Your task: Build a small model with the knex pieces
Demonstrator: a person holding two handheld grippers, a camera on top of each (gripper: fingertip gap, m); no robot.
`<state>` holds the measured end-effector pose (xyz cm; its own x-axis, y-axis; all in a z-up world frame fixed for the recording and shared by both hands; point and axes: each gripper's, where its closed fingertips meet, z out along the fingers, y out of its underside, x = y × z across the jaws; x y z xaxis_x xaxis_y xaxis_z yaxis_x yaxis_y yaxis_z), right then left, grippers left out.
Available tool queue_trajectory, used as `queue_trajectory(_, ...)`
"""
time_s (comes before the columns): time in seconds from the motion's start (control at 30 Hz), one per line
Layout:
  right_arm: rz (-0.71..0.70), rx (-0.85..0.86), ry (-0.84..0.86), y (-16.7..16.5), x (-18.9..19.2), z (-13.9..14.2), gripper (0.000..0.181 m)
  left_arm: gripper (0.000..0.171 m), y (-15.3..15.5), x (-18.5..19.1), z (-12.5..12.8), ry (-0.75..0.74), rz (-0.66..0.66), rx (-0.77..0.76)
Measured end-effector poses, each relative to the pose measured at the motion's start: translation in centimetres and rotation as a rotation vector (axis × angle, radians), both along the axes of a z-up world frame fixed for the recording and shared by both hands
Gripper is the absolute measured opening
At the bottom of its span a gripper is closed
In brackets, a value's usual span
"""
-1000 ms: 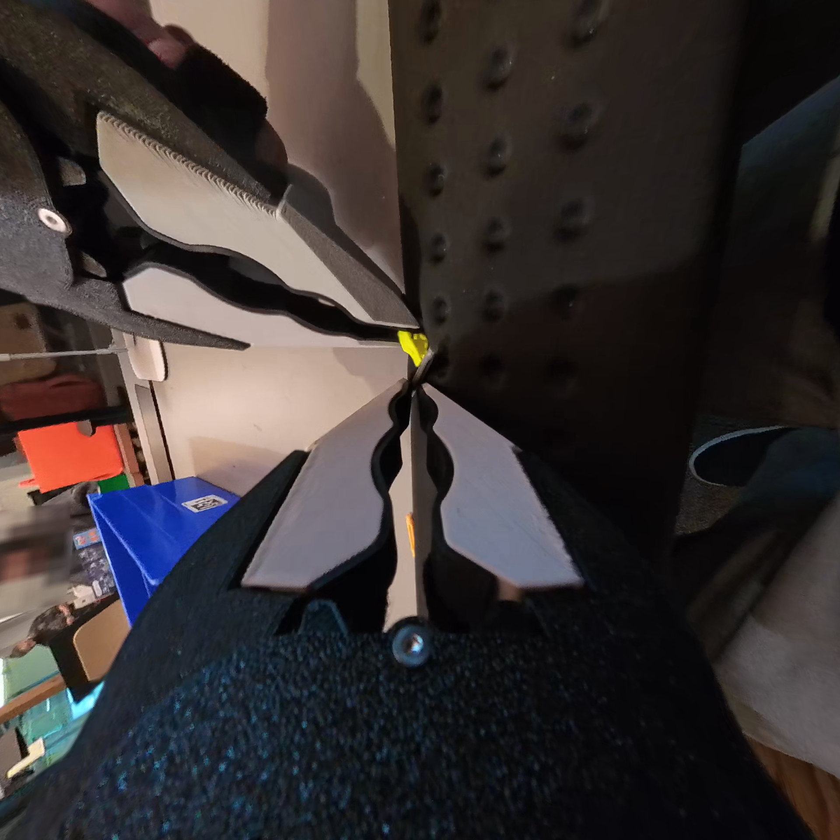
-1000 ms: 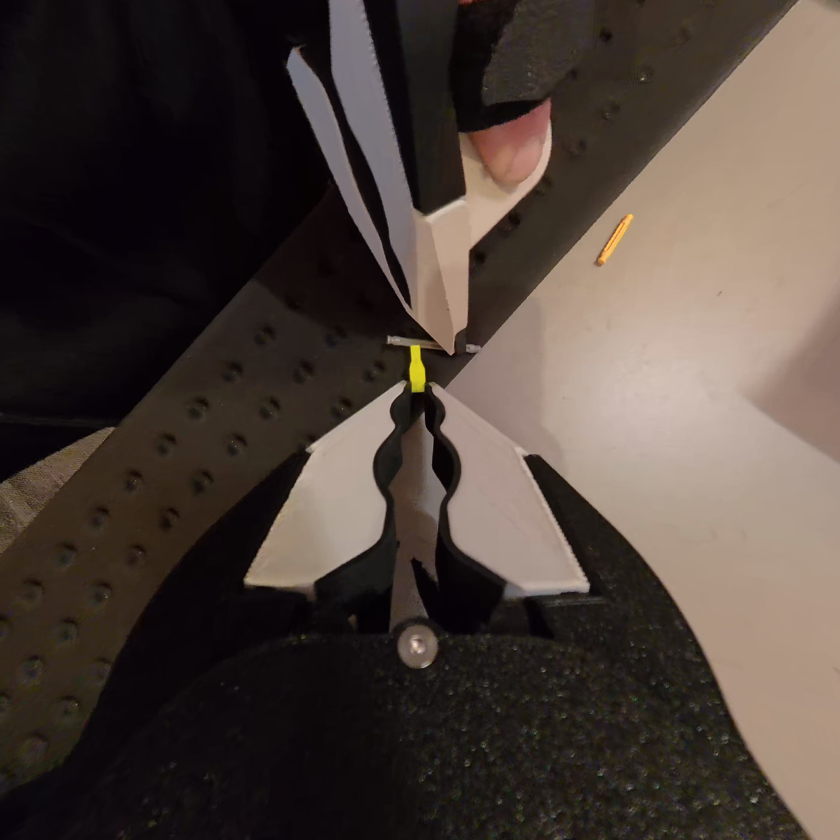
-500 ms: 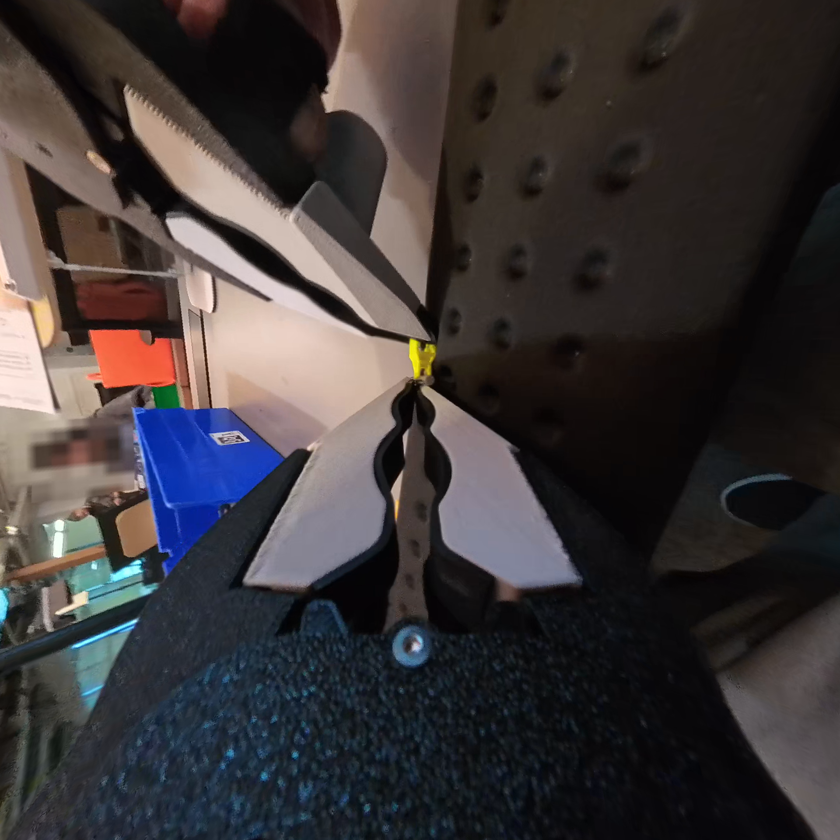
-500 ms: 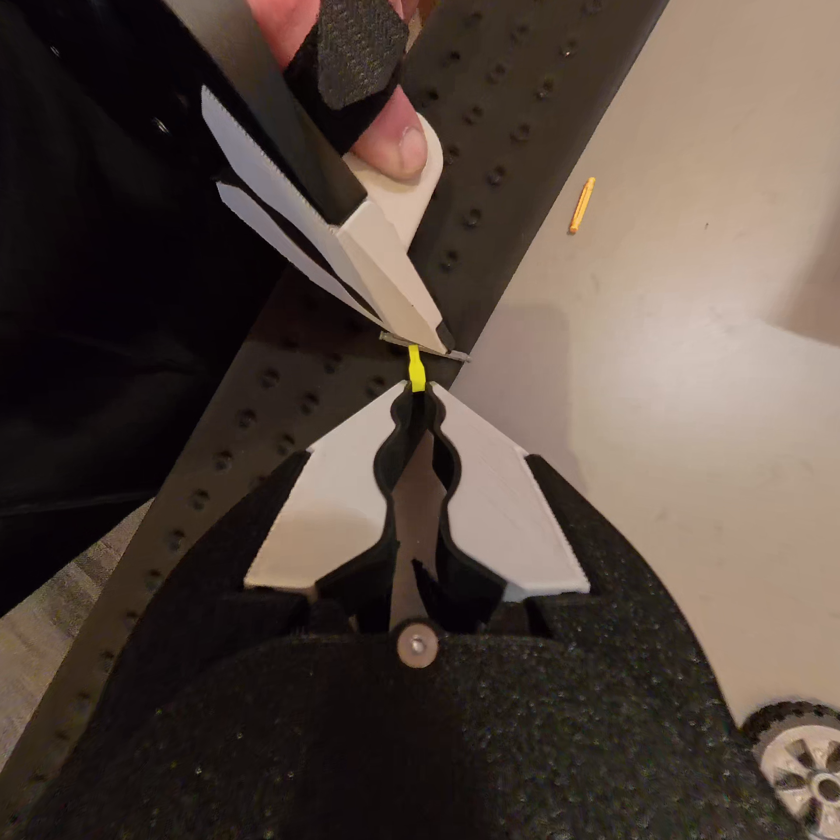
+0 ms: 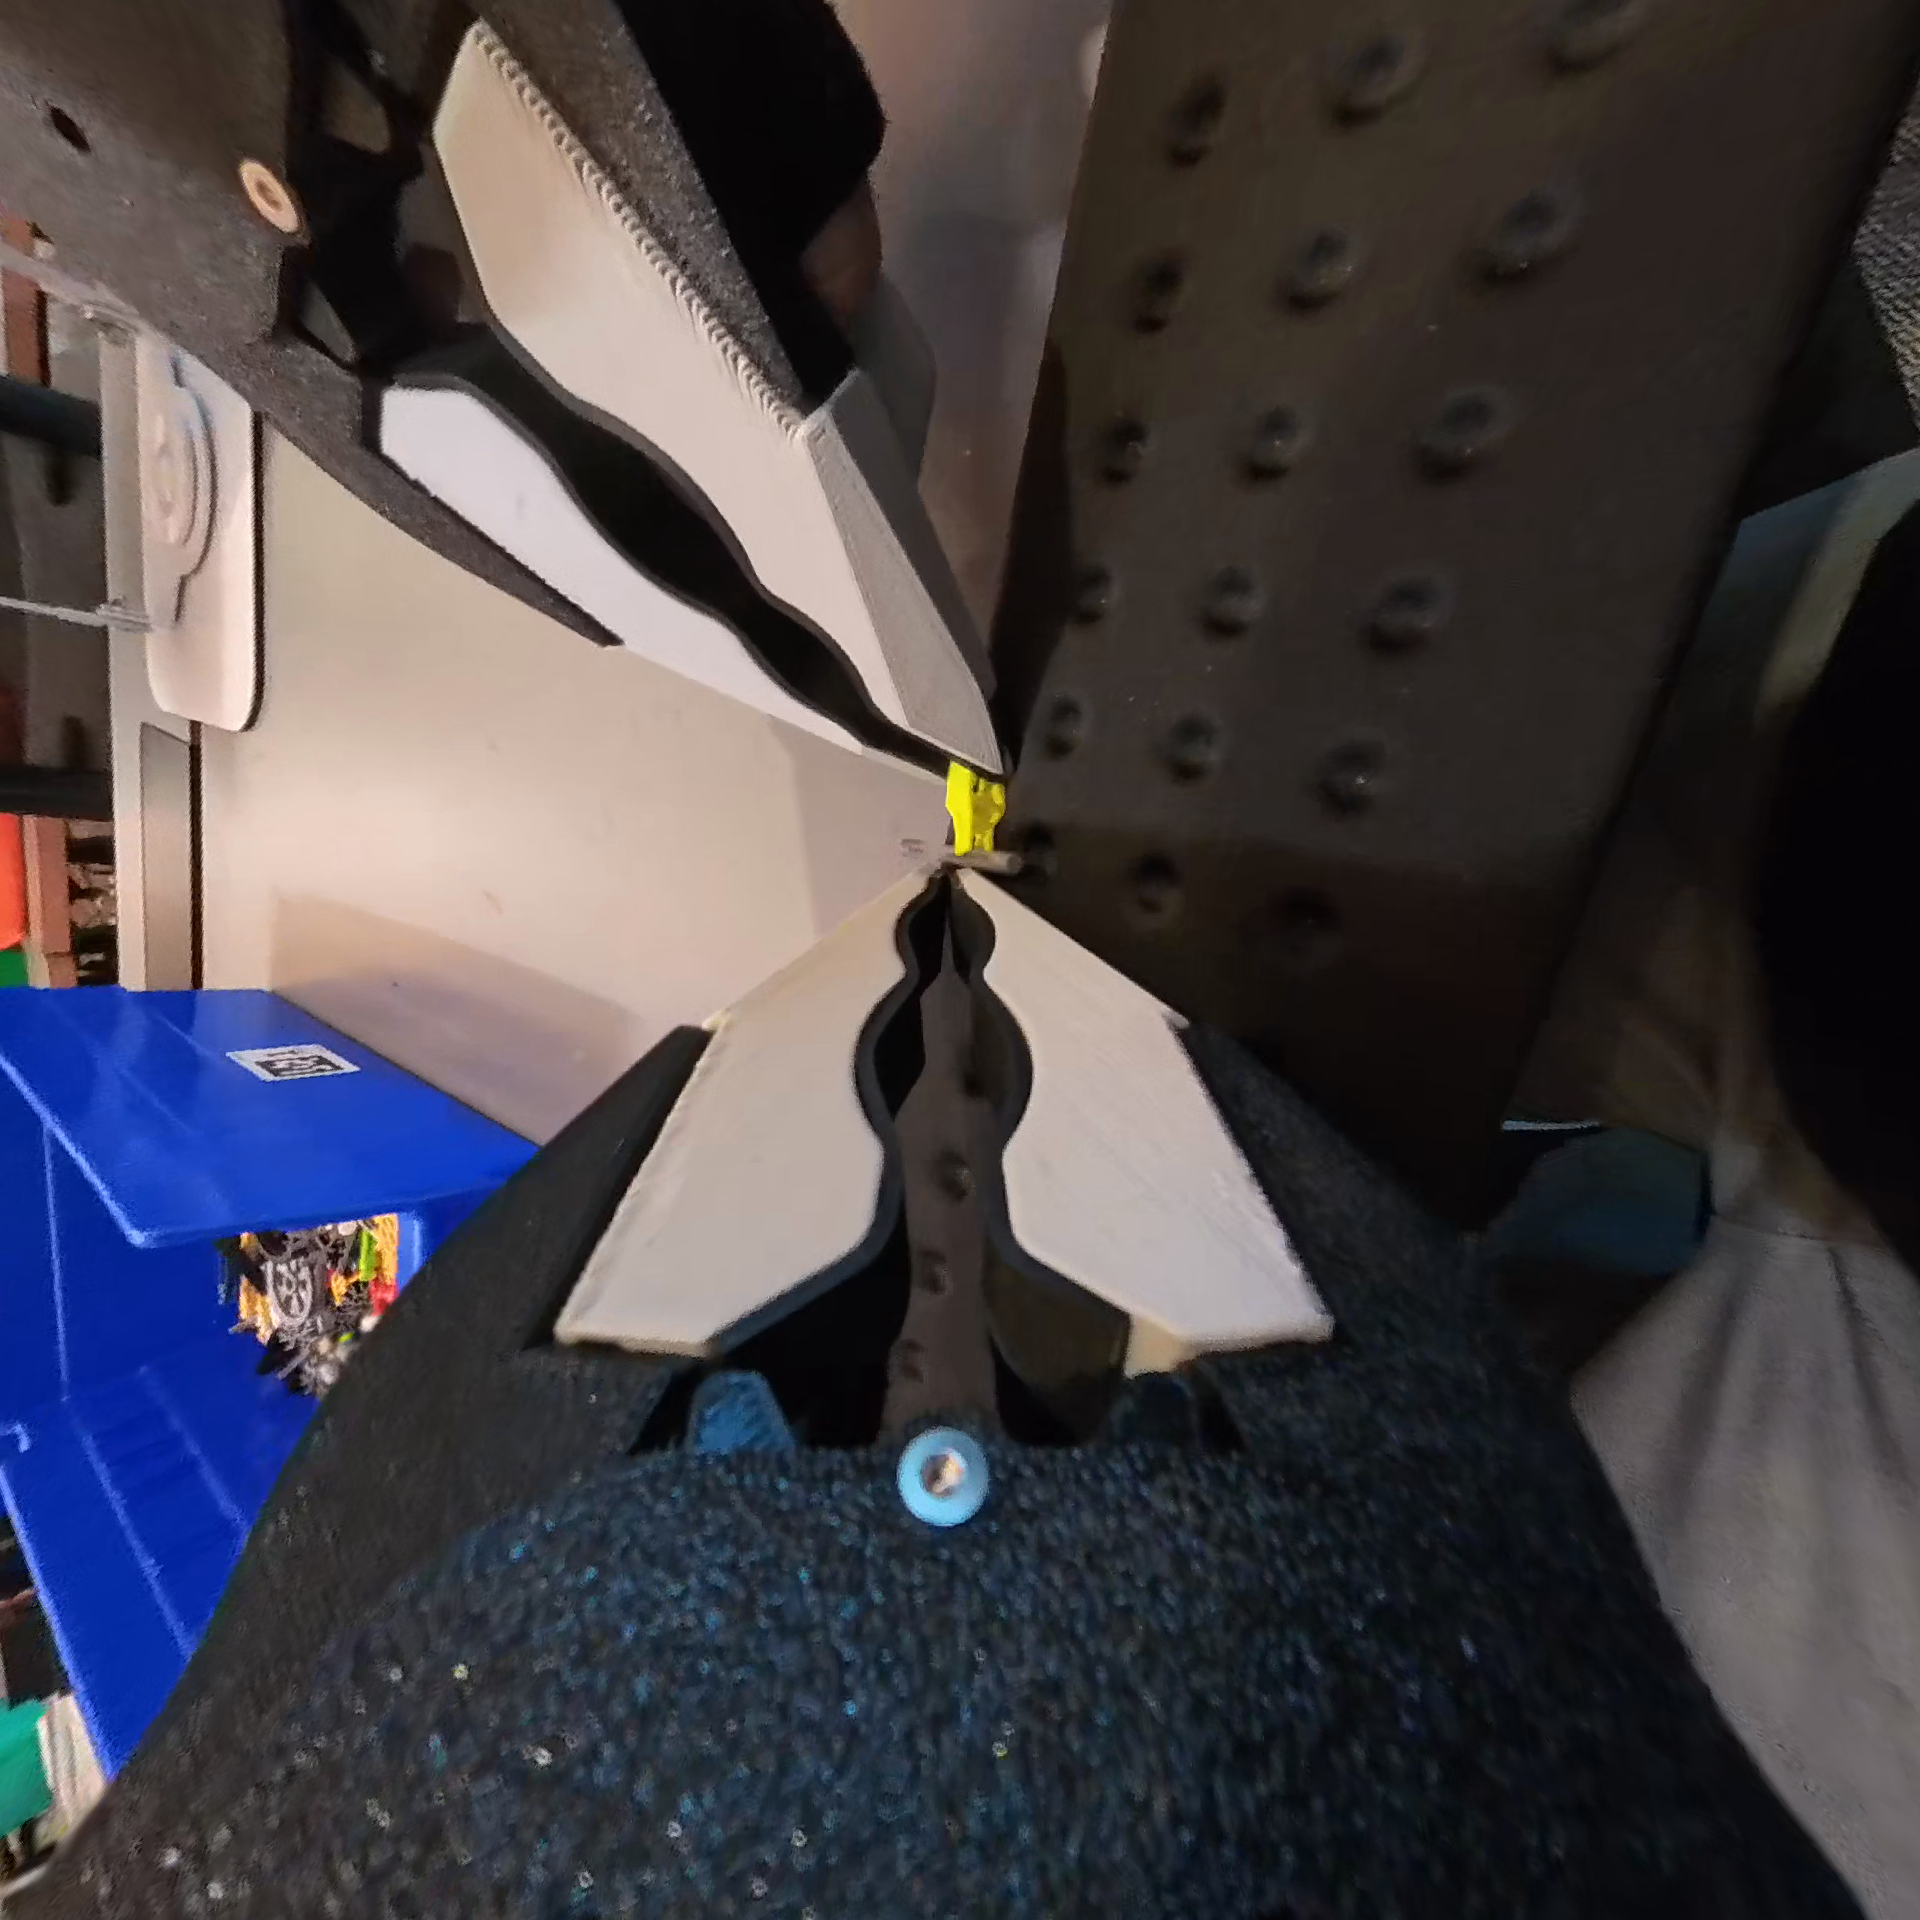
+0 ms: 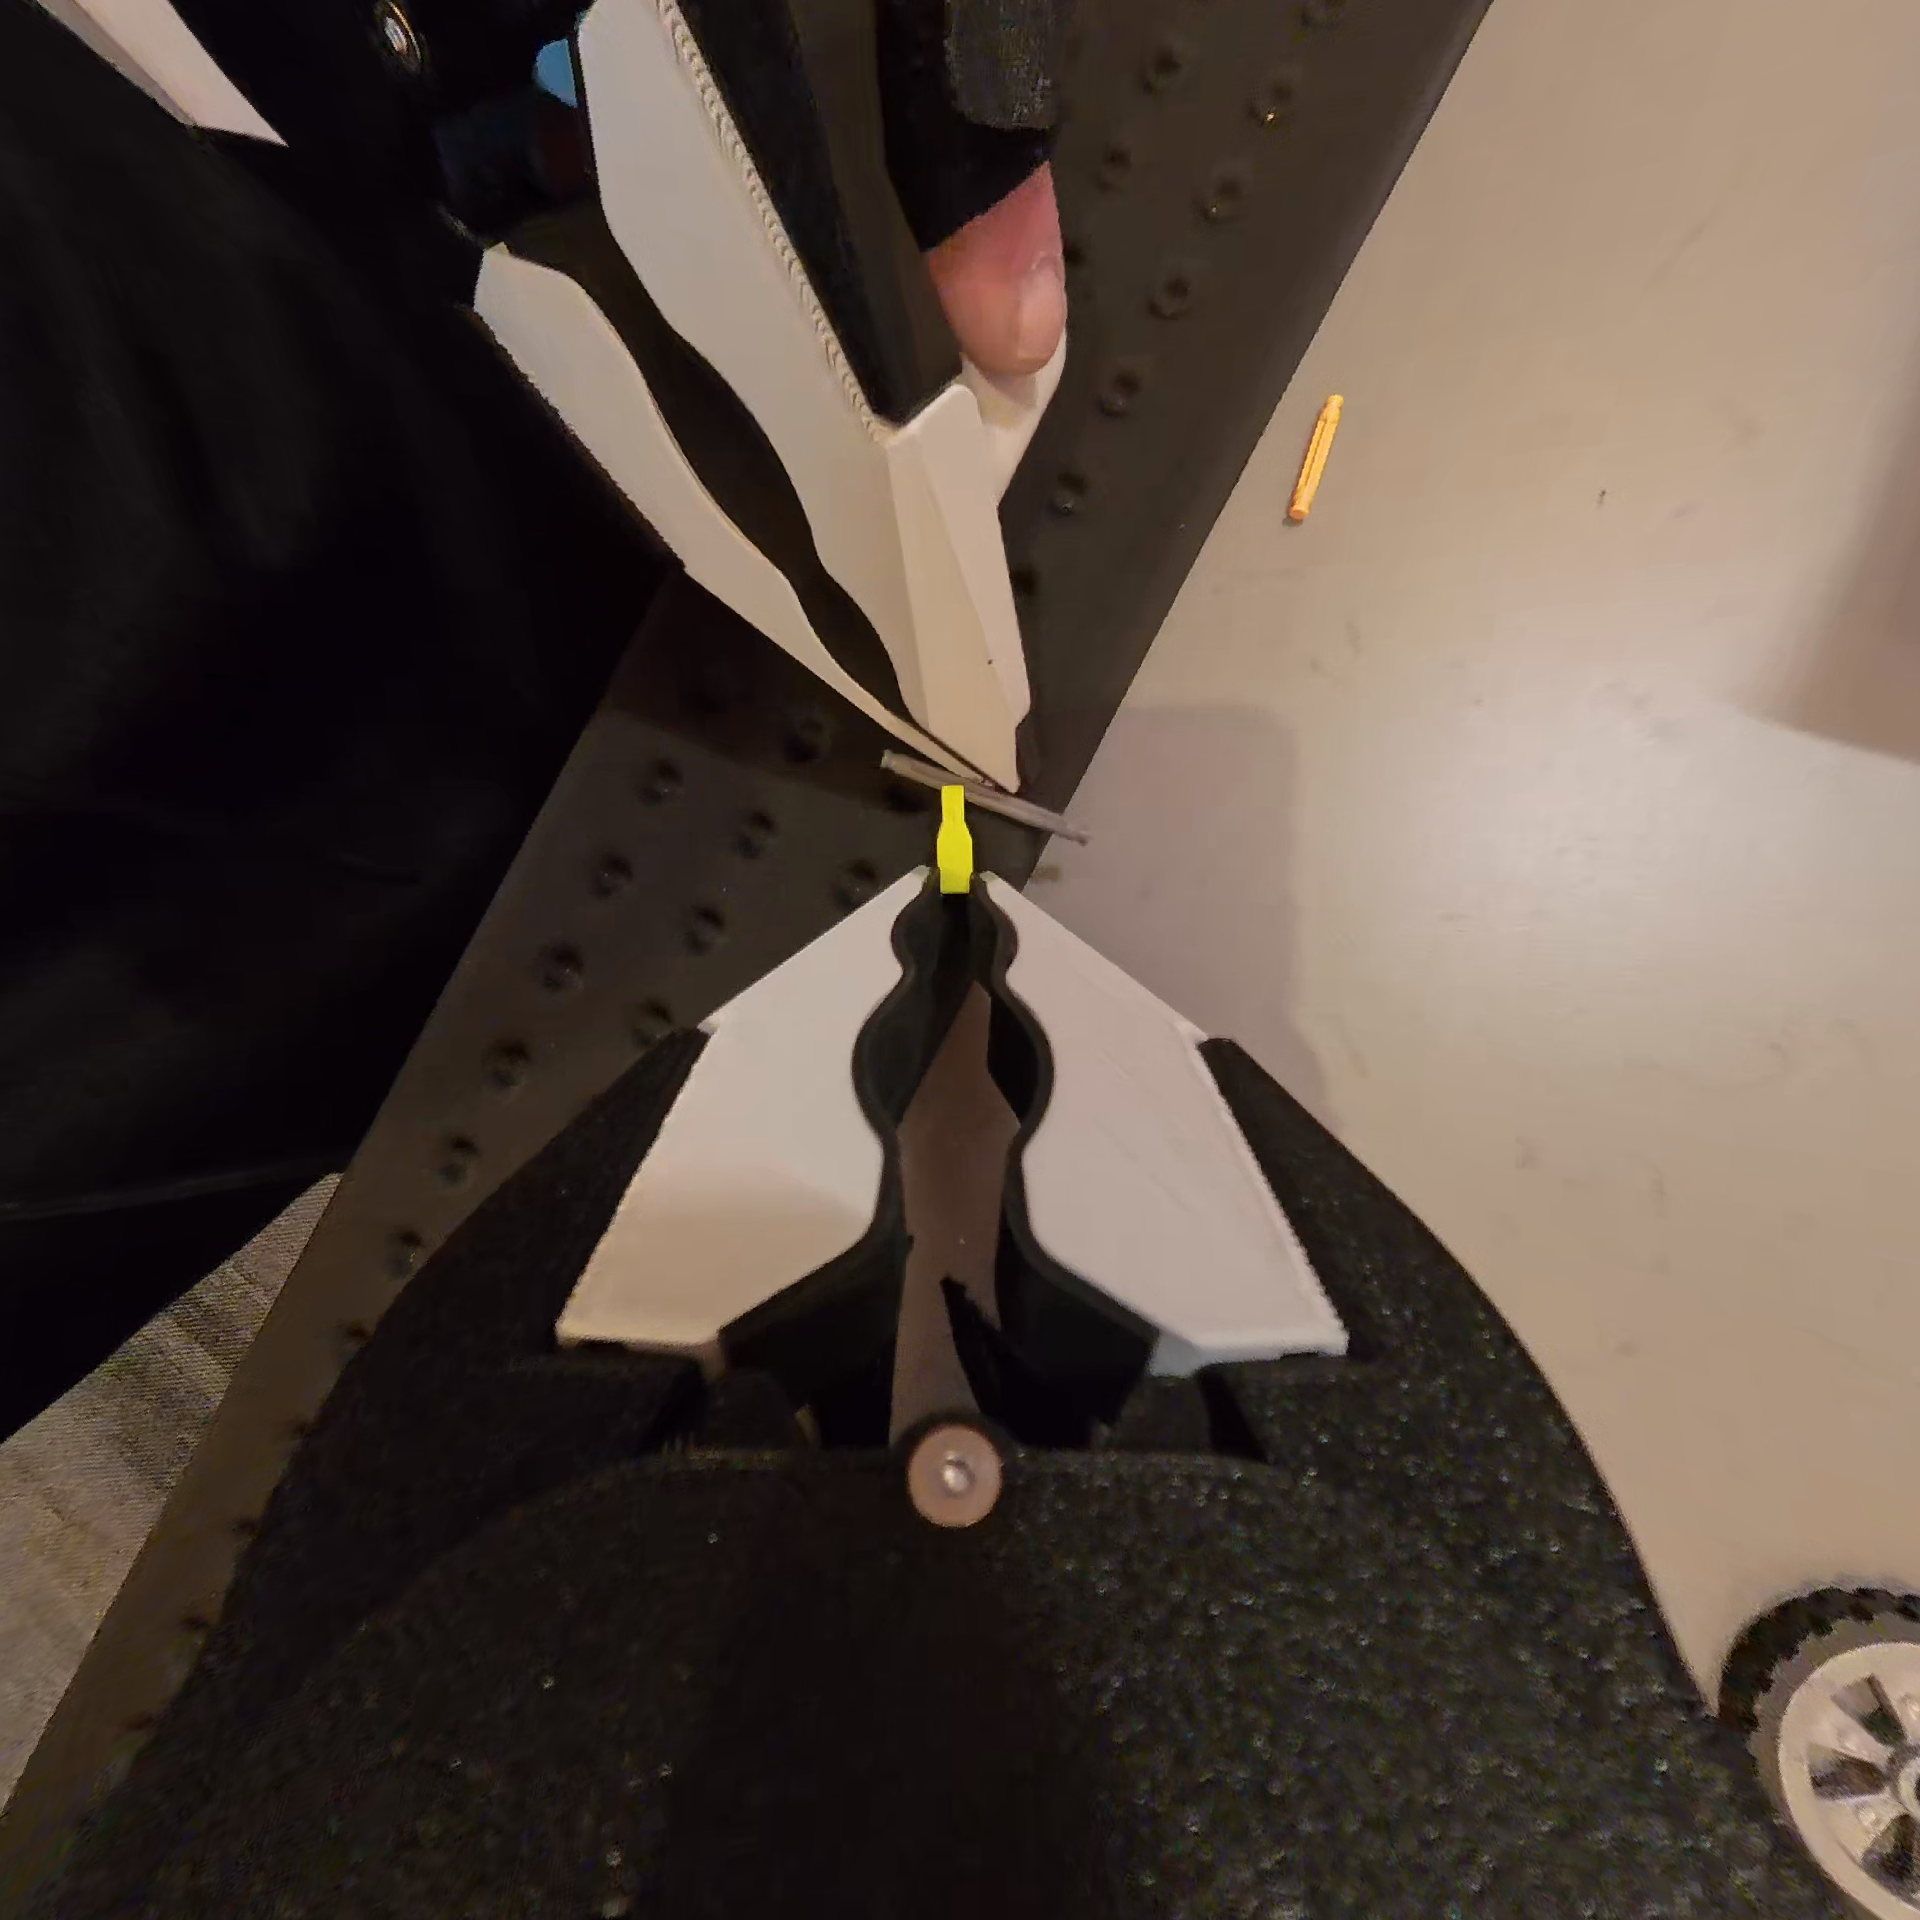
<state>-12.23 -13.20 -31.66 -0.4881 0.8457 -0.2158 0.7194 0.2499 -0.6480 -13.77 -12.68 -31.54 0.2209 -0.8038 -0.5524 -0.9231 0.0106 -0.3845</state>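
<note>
Both claws had rotated slightly: left claw (image 5: 951, 868) stayed clamped on a thin grey axle (image 6: 982, 800), right claw (image 6: 951, 883) on a yellow connector (image 6: 953, 836) at twelve o'clock, touching.

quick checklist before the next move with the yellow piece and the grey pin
1. Right gripper shut on the yellow piece: ok.
2. Left gripper shut on the thin grey pin: ok.
3. Yellow piece touches the pin: ok.
4. Piece actually seated on the pin: cannot tell.
5. Both parts held above the black studded strip: ok.
6. Orange peg and wheel lie apart from the grippers: ok.
</note>
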Motion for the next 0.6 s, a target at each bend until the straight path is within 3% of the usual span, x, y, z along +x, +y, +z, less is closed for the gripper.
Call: queue_trajectory(0.6, 0.013, 0.001, 0.012, 0.00, -0.04, -0.08, 0.004, 0.003, -0.66, 0.41, 0.28, -0.073, -0.097, -0.114)
